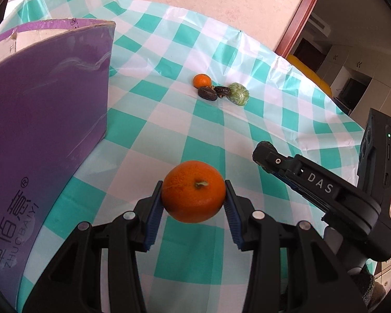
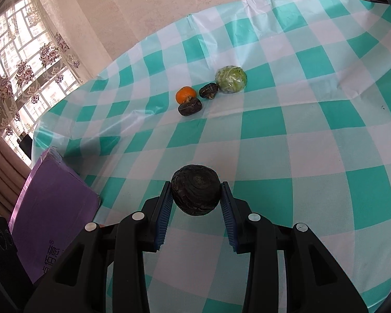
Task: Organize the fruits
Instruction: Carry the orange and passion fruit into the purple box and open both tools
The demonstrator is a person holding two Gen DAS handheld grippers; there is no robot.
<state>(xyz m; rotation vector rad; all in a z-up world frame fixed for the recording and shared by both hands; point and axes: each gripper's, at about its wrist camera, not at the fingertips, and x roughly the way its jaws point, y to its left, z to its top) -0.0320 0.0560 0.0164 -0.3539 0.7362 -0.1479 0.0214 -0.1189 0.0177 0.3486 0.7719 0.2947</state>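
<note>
My left gripper (image 1: 193, 195) is shut on a large orange (image 1: 193, 191), held above the checked tablecloth (image 1: 247, 52). My right gripper (image 2: 195, 195) is shut on a dark wrinkled fruit (image 2: 195, 190); it also shows in the left wrist view (image 1: 264, 154) at the right. Farther off lie a small orange (image 1: 202, 80), two dark fruits (image 1: 207, 93) (image 1: 222, 90) and a green wrapped fruit (image 1: 238, 94). In the right wrist view they show as the small orange (image 2: 186, 94), dark fruits (image 2: 189, 109) (image 2: 208, 90) and green fruit (image 2: 231, 79).
An open purple cardboard box (image 1: 47, 99) stands close on my left; it shows at the lower left of the right wrist view (image 2: 54, 206). A wall, a window with curtains (image 2: 20, 73) and a doorway (image 1: 352, 65) lie beyond the table.
</note>
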